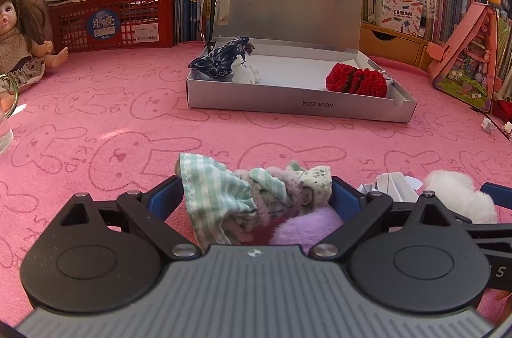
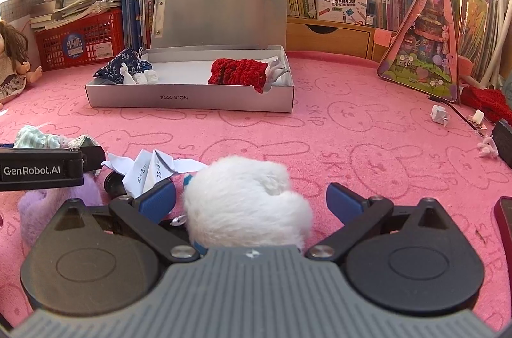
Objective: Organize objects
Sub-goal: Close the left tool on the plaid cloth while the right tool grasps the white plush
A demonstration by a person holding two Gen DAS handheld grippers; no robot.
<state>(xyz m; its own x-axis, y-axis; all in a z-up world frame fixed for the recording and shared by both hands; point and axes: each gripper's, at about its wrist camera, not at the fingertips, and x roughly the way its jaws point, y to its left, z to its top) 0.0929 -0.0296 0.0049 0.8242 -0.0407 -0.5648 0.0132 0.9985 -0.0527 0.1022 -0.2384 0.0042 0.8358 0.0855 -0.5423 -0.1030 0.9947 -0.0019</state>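
Observation:
An open grey box (image 1: 297,106) (image 2: 192,101) stands on the pink cloth and holds a blue patterned pouch (image 1: 220,59) (image 2: 118,66), white crumpled paper (image 1: 244,74) and a red knitted piece (image 1: 355,80) (image 2: 238,72). My left gripper (image 1: 257,197) is open around a bundle of green checked cloth (image 1: 214,194) with a purple plush (image 1: 307,226) under it. My right gripper (image 2: 251,197) is open around a white fluffy toy (image 2: 246,200) (image 1: 457,200). Folded white paper (image 2: 153,167) (image 1: 396,183) lies between the two.
A doll (image 1: 19,40) sits at the far left beside a red crate (image 1: 112,18). Books and plush toys line the back. A pink triangular toy pack (image 2: 422,50) leans at the right, with a small paper piece (image 2: 440,114) and a red knit (image 2: 486,101) near it.

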